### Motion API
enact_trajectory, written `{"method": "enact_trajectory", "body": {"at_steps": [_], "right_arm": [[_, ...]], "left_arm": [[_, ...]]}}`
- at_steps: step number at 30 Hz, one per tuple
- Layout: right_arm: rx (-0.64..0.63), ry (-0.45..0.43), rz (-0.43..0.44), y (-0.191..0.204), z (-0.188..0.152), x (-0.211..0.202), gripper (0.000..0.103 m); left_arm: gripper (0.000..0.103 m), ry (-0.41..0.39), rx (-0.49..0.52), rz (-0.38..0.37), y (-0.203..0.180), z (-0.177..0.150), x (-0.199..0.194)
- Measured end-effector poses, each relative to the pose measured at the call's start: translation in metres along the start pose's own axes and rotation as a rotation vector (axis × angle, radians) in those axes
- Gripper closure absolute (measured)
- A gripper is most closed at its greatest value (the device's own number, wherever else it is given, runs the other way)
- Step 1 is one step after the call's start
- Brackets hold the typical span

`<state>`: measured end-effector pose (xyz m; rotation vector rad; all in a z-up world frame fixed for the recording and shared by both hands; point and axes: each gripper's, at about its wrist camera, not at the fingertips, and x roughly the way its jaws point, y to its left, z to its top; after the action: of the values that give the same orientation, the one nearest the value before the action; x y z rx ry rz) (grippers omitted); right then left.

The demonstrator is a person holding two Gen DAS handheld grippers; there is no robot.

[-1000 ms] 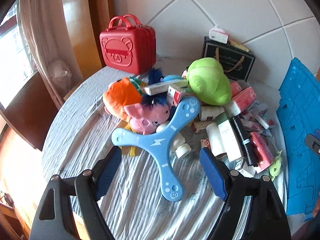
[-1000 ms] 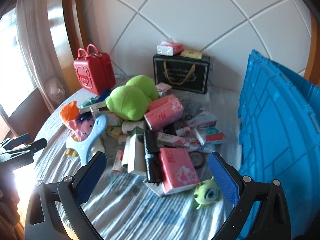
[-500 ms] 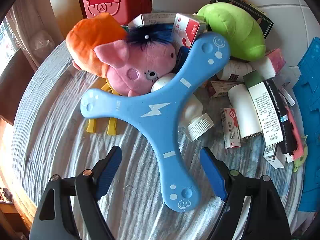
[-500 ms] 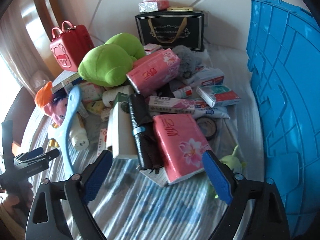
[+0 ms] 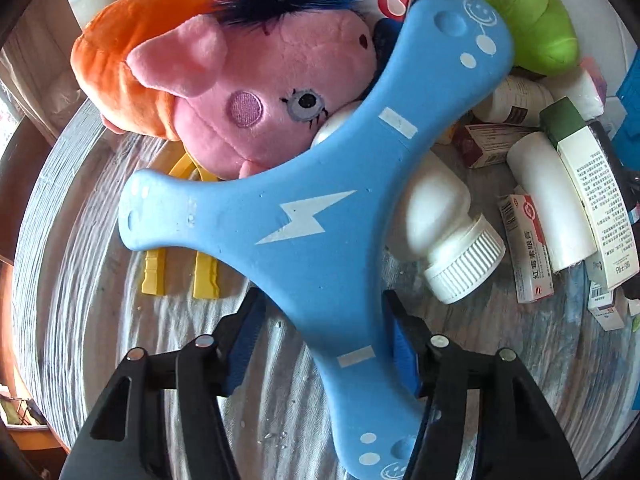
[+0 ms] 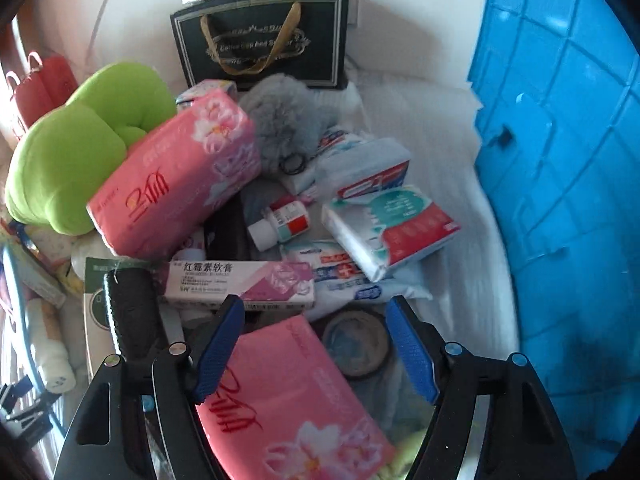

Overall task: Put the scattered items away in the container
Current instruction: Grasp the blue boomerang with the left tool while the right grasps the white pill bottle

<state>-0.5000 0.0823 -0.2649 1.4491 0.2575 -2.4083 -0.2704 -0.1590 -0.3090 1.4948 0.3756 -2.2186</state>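
Left jaws: closing around lower arm of blue foam boomerang (image 5: 304, 216), at 6 o'clock; contact unclear.
Right jaws: closing over pink tissue pack (image 6: 288, 396), not pressing.
Handling: boomerang light, stiff; pack soft, probably slippery.

A home: plush toys (image 5: 256, 92), tissues (image 6: 176, 176), curtained window.

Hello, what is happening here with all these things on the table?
A person is tidying a cluttered table with a handheld gripper in each hand. The left gripper is closing its jaws around one arm of the blue three-armed boomerang, which lies against a pink pig plush. The right gripper is also closing, with a pink tissue pack lying between its fingers, not yet clearly pinched. The blue container stands to the right, and most items are not yet in it.
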Motion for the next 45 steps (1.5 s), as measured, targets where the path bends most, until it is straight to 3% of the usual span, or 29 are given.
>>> {"method": "enact_trajectory", "body": {"at_steps": [1, 4, 7, 13, 17, 19, 22, 23, 31, 34, 36, 45], "right_arm": [[0.002, 0.023, 0.025, 0.008, -0.006, 0.008, 0.032], [-0.041, 0.006, 0.019, 0.037, -0.025, 0.005, 0.028], [-0.077, 0.023, 0.126, 0.059, -0.040, -0.008, 0.028], [-0.058, -0.070, 0.192, 0.062, -0.059, -0.062, 0.028], [-0.054, -0.051, 0.279, 0.062, -0.076, -0.089, 0.028], [-0.048, -0.014, 0.305, 0.067, -0.087, -0.092, 0.029], [-0.042, 0.033, 0.337, 0.083, -0.103, -0.089, 0.048], [-0.045, 0.042, 0.344, 0.090, -0.107, -0.086, 0.050], [-0.059, 0.008, 0.423, 0.138, -0.116, -0.096, 0.048], [-0.088, -0.012, 0.466, 0.167, -0.113, -0.104, 0.048], [-0.103, -0.005, 0.472, 0.188, -0.108, -0.100, 0.048], [-0.106, 0.054, 0.387, 0.254, -0.099, -0.045, 0.047]], "left_arm": [[0.059, -0.004, 0.018, 0.006, 0.001, -0.002, -0.002], [0.064, -0.011, 0.048, 0.062, 0.010, -0.006, -0.005], [0.069, 0.005, 0.052, 0.085, 0.025, -0.012, -0.009], [0.069, -0.003, 0.063, 0.043, 0.038, -0.028, -0.022], [0.068, -0.012, 0.073, 0.018, 0.034, -0.030, -0.025], [0.068, -0.005, 0.073, 0.010, 0.035, -0.030, -0.023], [0.068, -0.007, 0.066, -0.010, 0.042, -0.027, -0.022], [0.068, -0.010, 0.065, -0.015, 0.043, -0.027, -0.023], [0.061, 0.007, 0.078, -0.053, 0.053, -0.025, -0.019], [0.061, -0.031, 0.078, -0.036, 0.061, -0.023, -0.021], [0.061, -0.056, 0.070, 0.005, 0.071, -0.019, -0.020], [0.061, -0.073, 0.061, -0.050, 0.083, -0.003, -0.017]]}}
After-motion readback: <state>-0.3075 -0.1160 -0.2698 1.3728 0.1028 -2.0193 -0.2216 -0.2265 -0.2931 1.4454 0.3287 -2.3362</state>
